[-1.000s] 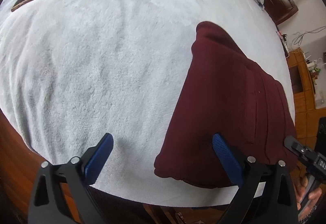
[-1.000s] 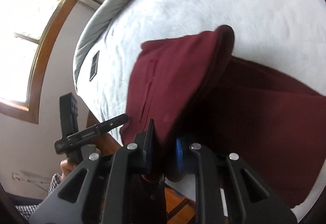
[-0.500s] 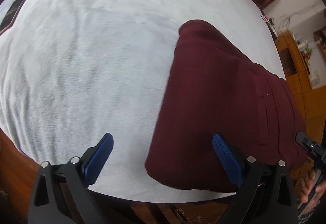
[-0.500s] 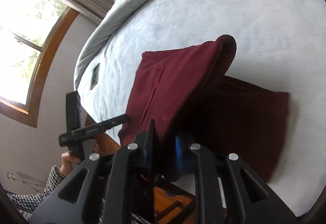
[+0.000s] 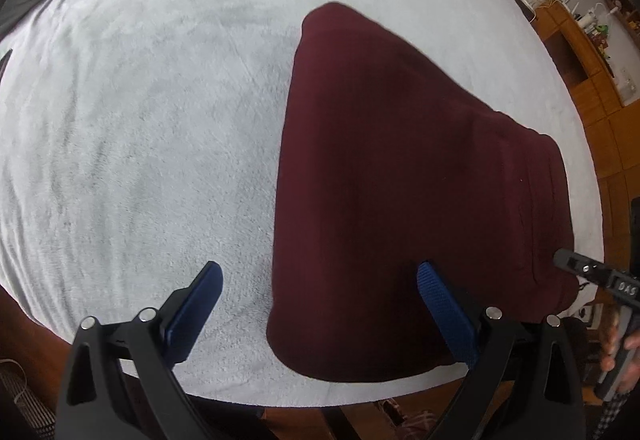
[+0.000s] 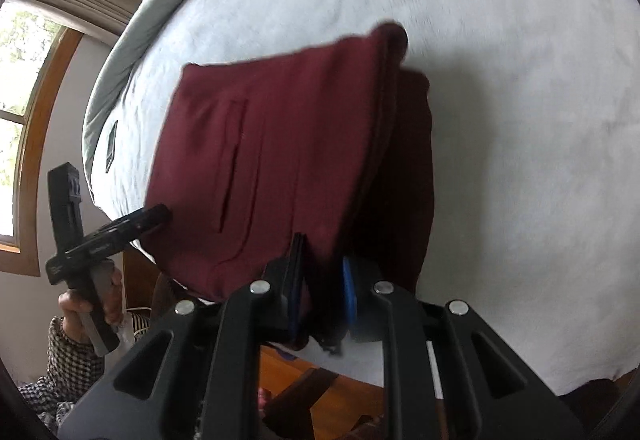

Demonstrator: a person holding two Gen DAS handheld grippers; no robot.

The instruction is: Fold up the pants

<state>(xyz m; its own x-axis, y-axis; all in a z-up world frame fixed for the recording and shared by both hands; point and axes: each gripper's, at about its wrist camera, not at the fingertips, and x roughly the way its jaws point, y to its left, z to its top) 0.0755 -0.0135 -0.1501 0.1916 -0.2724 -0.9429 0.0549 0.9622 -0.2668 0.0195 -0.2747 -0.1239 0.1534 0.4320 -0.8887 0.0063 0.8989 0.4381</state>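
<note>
Bed [image 5: 140,119] with pale fleece cover fills both views; grey duvet [image 6: 132,39] bunched along its far side, small dark flat object [image 6: 111,147] lying near that edge. Maroon pants [image 5: 400,179] lie on the near part of the bed, close to the edge where the person stands, already doubled into a compact wedge. In the right wrist view one flap of the pants [image 6: 272,167], slit pocket [image 6: 234,167] visible, is raised off the lower layer and stands tilted above it, so the fold is judged partly carried over, not yet laid down. Right tool [image 6: 322,292] is clamped on the near hem of that raised flap: cloth sits between the blue pads, jaws nearly together. Left tool [image 5: 320,304] hangs over the near corner of the pants with jaws wide apart, one pad over bare bed cover, the other over the cloth, holding nothing; whether the pads touch the fabric I cannot tell. The person's left hand [image 6: 86,304] with checked sleeve grips its handle. Step in hand, by judgement: carrying the top layer across for the next fold. Next move would call for lowering the gripped hem onto the lower layer with edges aligned, then releasing; the left tool could pin or smooth the free corner. Risk: the flap may sag and crease if released high.
</note>
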